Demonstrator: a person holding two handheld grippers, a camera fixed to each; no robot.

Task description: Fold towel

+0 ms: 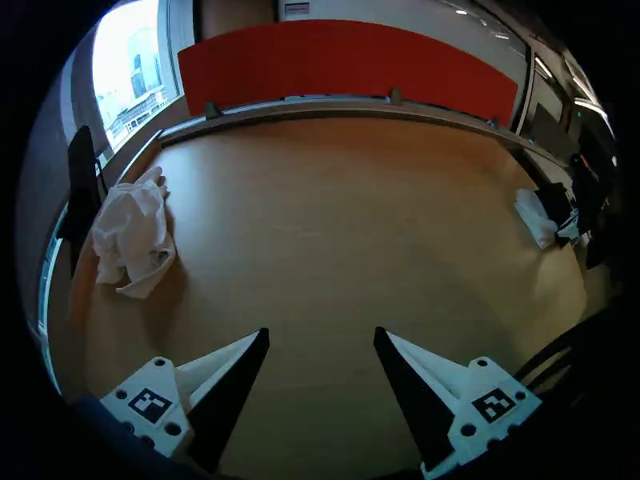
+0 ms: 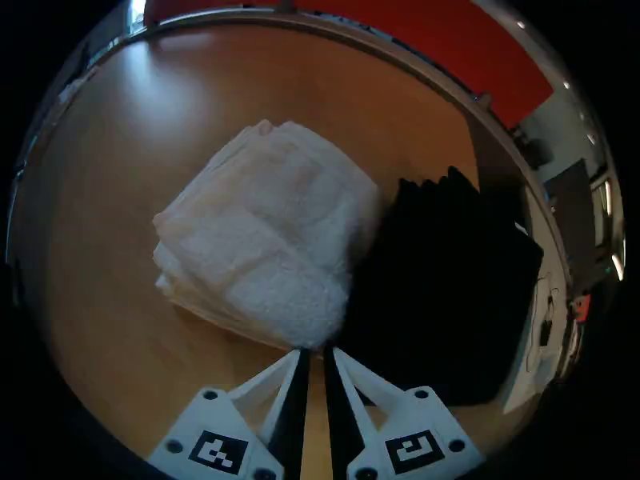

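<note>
Towel (image 1: pixel 130 232) in heap on table (image 1: pixel 336 224)

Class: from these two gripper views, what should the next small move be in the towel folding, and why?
Probably reach the open left gripper toward the crumpled white towel, which lies unfolded on the table, well apart from its fingers. The right gripper, closed, sits at an already folded white towel stack.

No text, label or number can be read (the square markers (image 1: pixel 150 402) carry only black-and-white patterns).
</note>
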